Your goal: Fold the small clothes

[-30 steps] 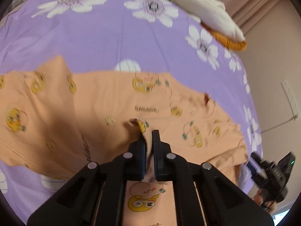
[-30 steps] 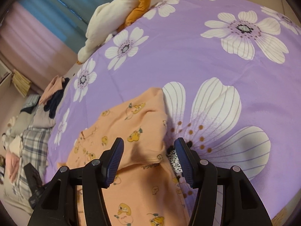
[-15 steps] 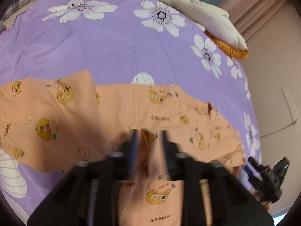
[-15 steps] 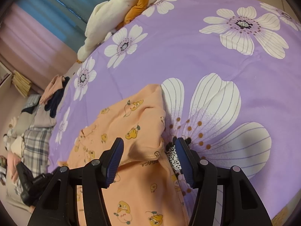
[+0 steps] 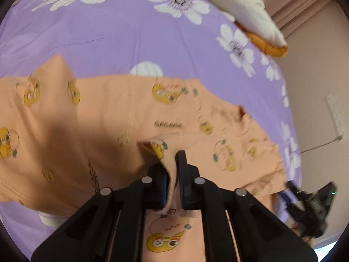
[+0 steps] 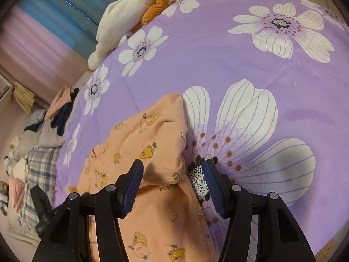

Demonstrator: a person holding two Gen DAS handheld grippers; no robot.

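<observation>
- Since half a second earlier, the left wrist view has been pulled in closer over the cloth, and the pinched fold is seen sharply between the fingers rather than as a blur; the right wrist view is hardly changed.
- A purple bedsheet (image 5: 122, 32) printed with white flowers is spread under everything.
- An orange garment (image 5: 104, 113) with yellow cartoon prints is laid across the sheet, partly doubled over itself.
- A white and orange plush toy (image 6: 122, 19) is seen at the far edge of the bed, well apart from the work.
- The left gripper (image 5: 173, 174) is clenched on a raised fold of the orange garment, near its middle.
- The right gripper (image 6: 172, 185) is held spread wide over the garment's hem edge, with nothing grasped.
- For a clean fold, the pinched layer should probably be carried low and straight across, with the free edge steadied by the right gripper so that no creases are dragged in.
</observation>
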